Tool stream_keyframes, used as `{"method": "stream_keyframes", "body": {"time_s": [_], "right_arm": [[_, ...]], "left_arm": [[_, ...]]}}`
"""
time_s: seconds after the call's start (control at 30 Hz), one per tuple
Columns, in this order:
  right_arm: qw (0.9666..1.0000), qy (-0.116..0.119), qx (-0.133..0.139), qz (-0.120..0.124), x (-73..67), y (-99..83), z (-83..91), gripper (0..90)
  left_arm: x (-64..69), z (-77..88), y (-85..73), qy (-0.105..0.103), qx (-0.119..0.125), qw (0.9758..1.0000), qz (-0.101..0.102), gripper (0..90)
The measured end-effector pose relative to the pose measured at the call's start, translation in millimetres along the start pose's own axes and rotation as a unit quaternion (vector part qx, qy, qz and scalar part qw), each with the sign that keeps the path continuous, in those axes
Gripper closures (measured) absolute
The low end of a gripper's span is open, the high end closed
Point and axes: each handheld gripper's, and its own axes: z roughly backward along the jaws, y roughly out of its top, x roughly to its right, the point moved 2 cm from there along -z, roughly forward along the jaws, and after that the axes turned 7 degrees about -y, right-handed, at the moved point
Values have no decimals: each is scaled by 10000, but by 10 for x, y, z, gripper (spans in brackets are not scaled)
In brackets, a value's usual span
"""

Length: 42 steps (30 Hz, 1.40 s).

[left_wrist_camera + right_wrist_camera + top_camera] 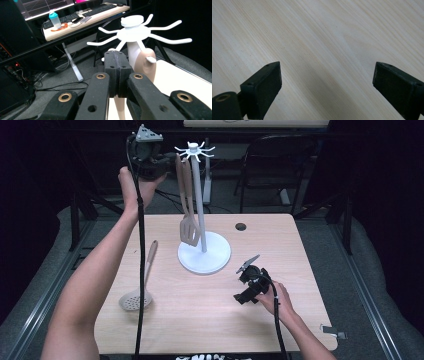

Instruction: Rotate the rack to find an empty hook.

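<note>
At table's 12 o'clock, left gripper (167,164) clamped shut on slotted spatula (188,227) handle beside rack (202,251) hooks. Right gripper (245,285) at 4 o'clock, jaws wide, empty.

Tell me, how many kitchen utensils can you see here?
2: a slotted spatula hanging from the white stand, and a skimmer spoon lying on the table near its left edge.
</note>
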Motion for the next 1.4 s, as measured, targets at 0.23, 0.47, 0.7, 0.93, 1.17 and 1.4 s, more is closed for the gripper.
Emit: {"method": "stream_keyframes", "body": {"time_s": [0.23, 0.47, 0.7, 0.93, 1.17, 1.4], "right_arm": [[9999, -2, 133, -82, -22, 0, -22, 82], [10000, 30, -40, 61, -9, 12, -4, 83], [10000, -6, 72, -55, -18, 0, -10, 83], [10000, 5, 4, 67, 7, -2, -1, 84], [10000, 10, -5, 85, 8, 1, 0, 84], [9999, 4, 95, -44, -13, -3, -19, 84]], "left_arm": [[94, 128, -13, -168, 165, 9997, -62, 898], [245, 145, 56, -402, 212, 9987, -222, 897], [278, 46, 89, -374, 26, 9987, -340, 896], [225, 11, 77, -165, -66, 9991, -386, 897], [116, -14, 52, -46, -109, 9996, -244, 896], [22, -40, 34, 14, -133, 9998, -119, 897]]}}
